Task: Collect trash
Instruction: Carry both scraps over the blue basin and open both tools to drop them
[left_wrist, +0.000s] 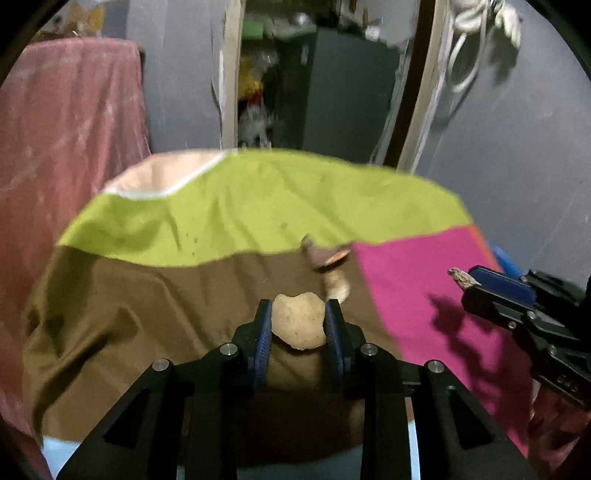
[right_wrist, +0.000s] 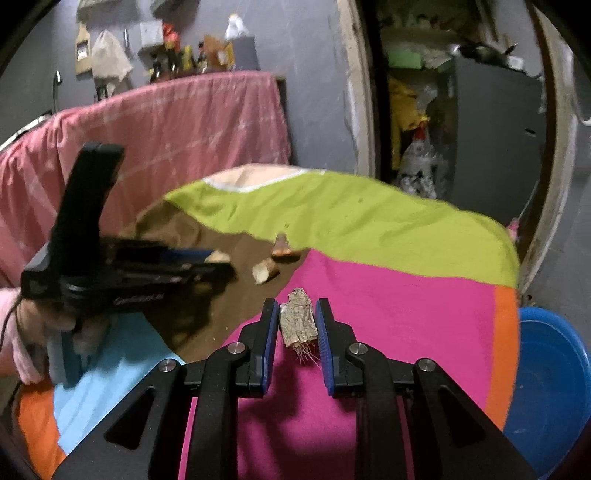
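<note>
left gripper (left_wrist: 298, 320) clamped on pale peel (left_wrist: 298, 325) above brown cloth (left_wrist: 147, 314). right gripper (right_wrist: 296, 320) pinching dry husk (right_wrist: 298, 322) over pink patch. two scraps (right_wrist: 275, 260) lie on cloth near green band.

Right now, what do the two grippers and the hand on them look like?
Both the left gripper and the right gripper have black angular linkage arms with silver pivot pins and blue ribbed pads on the jaws. The left hand has bare fingers, a pale pink sleeve and a thin dark cord beside it.

Grey walls (left_wrist: 517, 147), open doorway (right_wrist: 461, 110), pink-draped furniture (right_wrist: 184, 122).
</note>
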